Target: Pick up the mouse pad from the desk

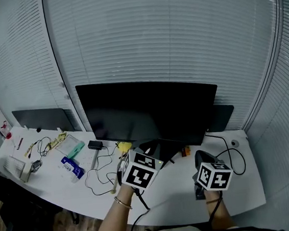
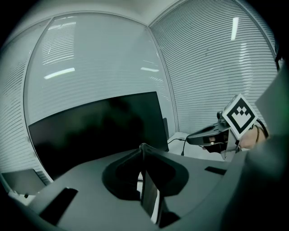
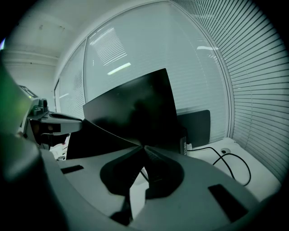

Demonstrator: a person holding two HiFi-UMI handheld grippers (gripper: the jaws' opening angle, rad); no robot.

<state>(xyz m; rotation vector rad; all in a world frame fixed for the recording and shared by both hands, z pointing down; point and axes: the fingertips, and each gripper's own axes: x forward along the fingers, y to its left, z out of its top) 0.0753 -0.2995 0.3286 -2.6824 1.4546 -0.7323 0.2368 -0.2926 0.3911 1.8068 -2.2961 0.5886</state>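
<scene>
The mouse pad (image 3: 97, 140) is a thin black sheet held in the air in front of the monitor. In the right gripper view it runs left from my right gripper (image 3: 144, 147), whose jaws are closed on its edge. In the left gripper view the mouse pad (image 2: 149, 198) shows edge-on between the closed jaws of my left gripper (image 2: 143, 146). From the head view the left gripper (image 1: 147, 153) and right gripper (image 1: 200, 158) hang side by side above the white desk (image 1: 168, 197). Their marker cubes hide most of the pad.
A large black monitor (image 1: 149, 112) stands right behind the grippers. A black cable (image 1: 233, 157) loops on the desk at the right. Wires, a blue box (image 1: 73, 167) and small items lie on the left. Window blinds (image 1: 151, 35) close off the back.
</scene>
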